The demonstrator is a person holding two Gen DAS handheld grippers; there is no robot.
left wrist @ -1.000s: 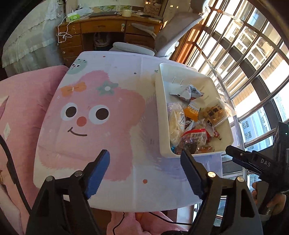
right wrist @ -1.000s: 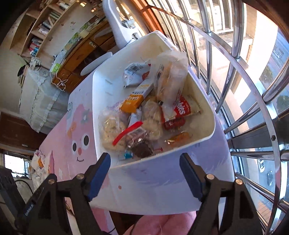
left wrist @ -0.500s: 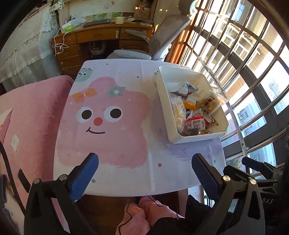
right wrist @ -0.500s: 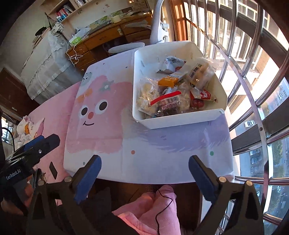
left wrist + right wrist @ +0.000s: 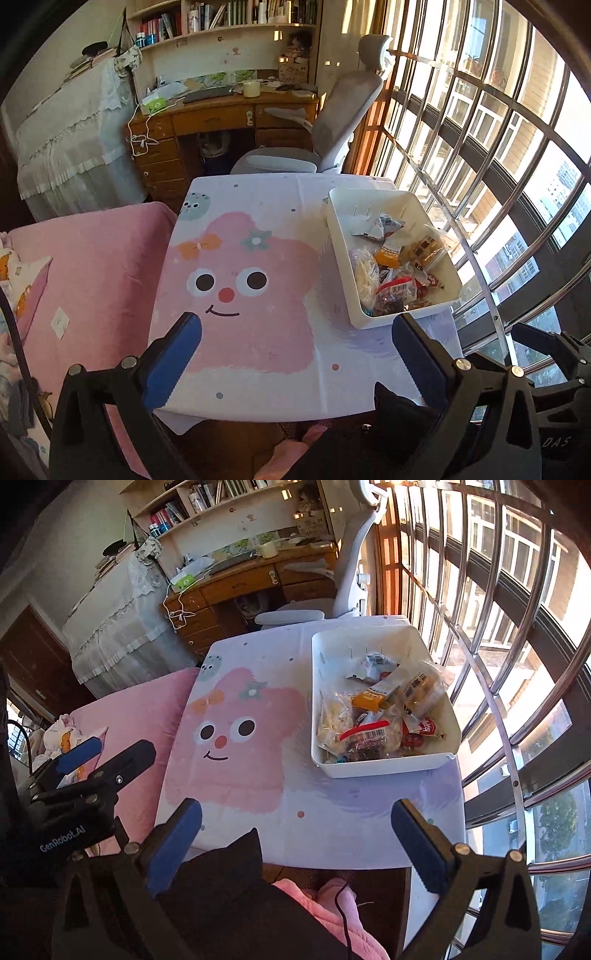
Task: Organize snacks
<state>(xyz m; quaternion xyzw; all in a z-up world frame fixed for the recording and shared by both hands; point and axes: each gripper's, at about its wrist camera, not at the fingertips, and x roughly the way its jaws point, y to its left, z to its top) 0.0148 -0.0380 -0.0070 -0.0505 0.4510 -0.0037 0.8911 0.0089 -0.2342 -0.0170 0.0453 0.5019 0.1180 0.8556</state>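
Your snacks [image 5: 373, 716] are all piled in the white bin [image 5: 384, 766], which sits on the table's right side, close to the window bars [image 5: 491, 686]; most packets crowd the near half of the bin, w/ the far end mostly bare. On top you've got a clear bag w/ a red strip & barcode [image 5: 365, 731], an orange bar [image 5: 373, 694] lying diagonal, a pale bag of light pieces [image 5: 364, 275] against the bin's left wall, and a red-labelled pack [image 5: 424, 727] toward the right wall. The bin rests on the tablecloth [image 5: 236, 280], just right of its pink cartoon face. Your left gripper [image 5: 295, 358] hangs above the table's near edge, fingers spread wide, nothing between them. Your right gripper [image 5: 295, 834] is likewise wide apart & empty, held back over your lap, well short of the bin. Beyond the table: a grey office chair [image 5: 332, 125], then a wooden desk [image 5: 221, 118] w/ bookshelves [image 5: 229, 18] above; a pink bed [image 5: 92, 266] butts the table's left side.
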